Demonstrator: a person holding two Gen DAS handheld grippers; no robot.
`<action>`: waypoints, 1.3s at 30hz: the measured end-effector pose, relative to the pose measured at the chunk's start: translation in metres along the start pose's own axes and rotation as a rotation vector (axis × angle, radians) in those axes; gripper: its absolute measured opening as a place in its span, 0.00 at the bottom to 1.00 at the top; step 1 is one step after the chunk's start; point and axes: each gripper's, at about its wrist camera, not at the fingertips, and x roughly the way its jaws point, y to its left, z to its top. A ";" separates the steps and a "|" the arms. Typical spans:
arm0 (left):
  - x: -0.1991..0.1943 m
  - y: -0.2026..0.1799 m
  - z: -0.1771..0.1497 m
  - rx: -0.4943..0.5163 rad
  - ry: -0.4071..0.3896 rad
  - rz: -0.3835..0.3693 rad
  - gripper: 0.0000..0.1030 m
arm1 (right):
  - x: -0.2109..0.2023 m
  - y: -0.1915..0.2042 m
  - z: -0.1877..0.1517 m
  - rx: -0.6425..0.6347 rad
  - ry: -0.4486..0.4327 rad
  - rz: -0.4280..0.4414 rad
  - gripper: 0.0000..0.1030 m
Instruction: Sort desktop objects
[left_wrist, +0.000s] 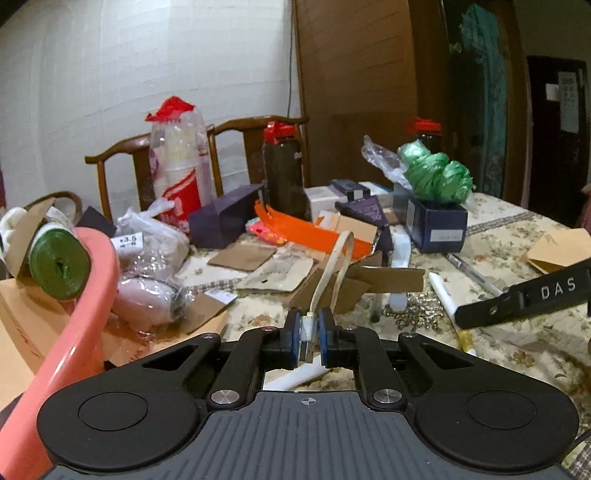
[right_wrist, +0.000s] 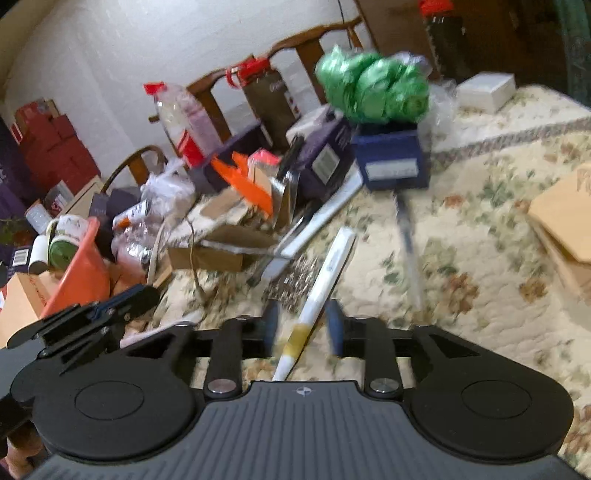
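Two matching black hand-held grippers with blue-padded fingers

The left gripper (left_wrist: 309, 328) had a ribbed dark-grey top plate marked with a small white crosshair, flanked by two rounded black lobes, each bearing a raised disc. Black linkage arms with triangular cut-outs ran forward from two large silver pivot screws, smaller screws sitting further out, to short black fingers (left_wrist: 293, 334) faced with blue pads. The right gripper (right_wrist: 303, 326) was built the same way, its blue fingers (right_wrist: 334, 326) blurred. Seen from the left wrist view, its black side carried white letters "DAS".
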 end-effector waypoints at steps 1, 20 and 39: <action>0.001 0.000 0.000 -0.002 0.004 -0.003 0.06 | 0.003 0.001 -0.001 0.012 0.005 0.006 0.53; 0.017 0.003 -0.010 -0.003 0.026 0.001 0.07 | 0.001 0.030 -0.013 -0.104 -0.085 -0.139 0.11; -0.012 0.014 0.006 -0.085 -0.102 0.025 0.02 | -0.021 0.013 0.000 0.050 -0.083 0.047 0.11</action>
